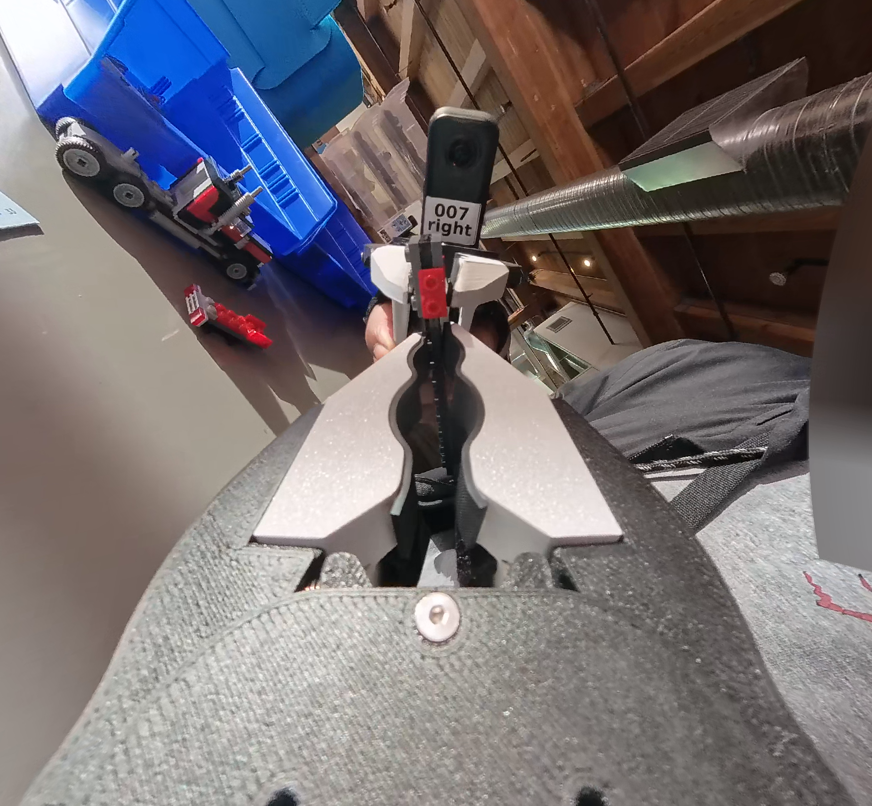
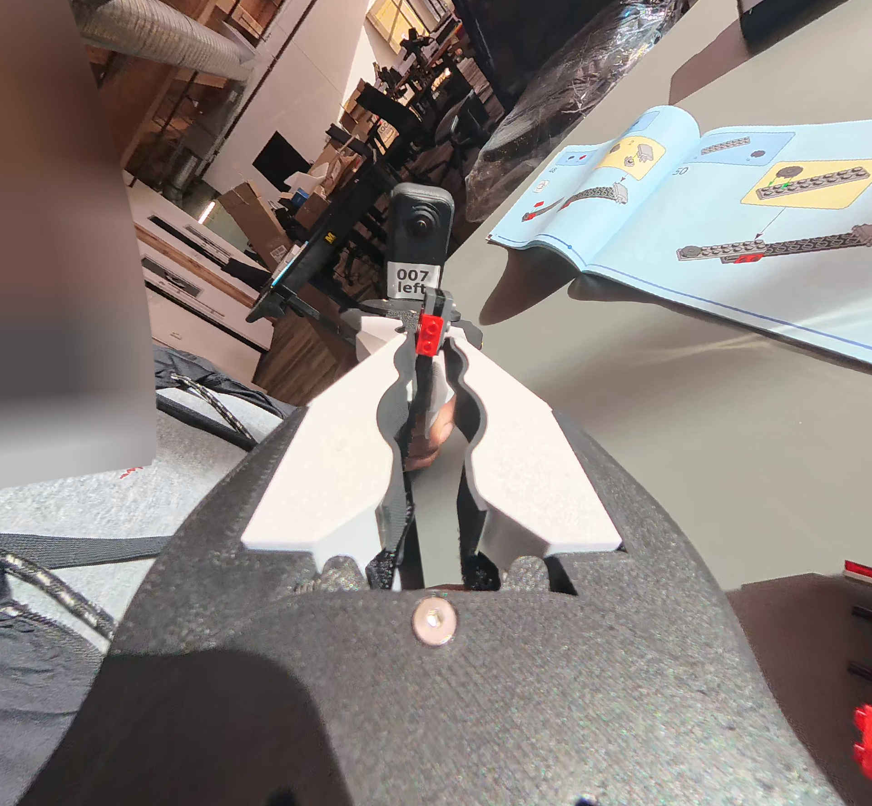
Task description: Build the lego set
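Both grippers met nose to nose above the table, each clamped on the same long thin black Lego strip (image 1: 438, 406). Left gripper (image 1: 435, 341), grey-fingered, pinched the strip edge-on right at its tips, and the strip ran forward from there to a small red two-stud brick (image 1: 433, 293) at the far end. Right gripper (image 1: 431, 285), white-fingered, faced back with its tips closed around that red end. From the right wrist view its tips (image 2: 427, 349) squeezed the strip (image 2: 421, 389), the red brick (image 2: 429, 333) poking out just past them, touching a small grey piece beside it. Down on the grey table (image 1: 94, 382) a half-built red, black and grey Lego truck (image 1: 188, 212) sat against a big blue plastic bin (image 1: 198, 90), with a small red-and-white Lego sub-assembly (image 1: 222, 317) lying near it. On the other side, a pale blue open instruction booklet (image 2: 698, 222) lay flat on the table (image 2: 660, 406), well apart from the grippers.
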Motion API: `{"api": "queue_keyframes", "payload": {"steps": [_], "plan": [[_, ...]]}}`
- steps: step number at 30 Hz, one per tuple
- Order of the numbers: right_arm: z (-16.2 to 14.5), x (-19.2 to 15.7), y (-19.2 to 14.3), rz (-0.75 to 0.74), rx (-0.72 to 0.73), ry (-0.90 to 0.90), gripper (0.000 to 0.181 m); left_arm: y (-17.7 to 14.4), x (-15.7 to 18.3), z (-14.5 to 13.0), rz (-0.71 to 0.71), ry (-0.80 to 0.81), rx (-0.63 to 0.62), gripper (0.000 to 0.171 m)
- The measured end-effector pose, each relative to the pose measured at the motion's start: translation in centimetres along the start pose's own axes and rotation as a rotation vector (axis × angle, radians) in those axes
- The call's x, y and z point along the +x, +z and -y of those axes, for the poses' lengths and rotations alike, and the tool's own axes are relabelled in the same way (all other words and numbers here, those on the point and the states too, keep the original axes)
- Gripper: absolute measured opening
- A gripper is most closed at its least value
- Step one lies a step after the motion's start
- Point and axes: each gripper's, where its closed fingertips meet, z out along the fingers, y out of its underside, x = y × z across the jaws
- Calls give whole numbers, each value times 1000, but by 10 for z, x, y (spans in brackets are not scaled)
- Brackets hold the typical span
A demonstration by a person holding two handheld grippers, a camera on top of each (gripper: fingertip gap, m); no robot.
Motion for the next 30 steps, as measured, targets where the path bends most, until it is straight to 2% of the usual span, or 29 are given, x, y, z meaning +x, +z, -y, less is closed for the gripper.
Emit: {"api": "queue_keyframes", "payload": {"steps": [11, 12, 14, 16, 18, 30], "plan": [[0, -2, -1, 39, 14, 22, 14, 1, 1, -1, -5, 5, -3, 5], [1, -1, 0, 38, 19, 23, 23, 1, 3, -1, -13, 6, -2, 6], [2, -2, 0, 40, 27, 20, 28, 2, 3, -3, -11, 10, -10, 6], [5, -2, 0, 42, 43, 23, 25, 3, 3, -4, -11, 16, -16, 5], [6, -2, 0, 40, 54, 18, 13, 3, 2, -4, -4, 16, -16, 5], [5, 1, -1, 24, 60, 11, 13, 4, 1, -6, 7, 16, -25, 6]]}}
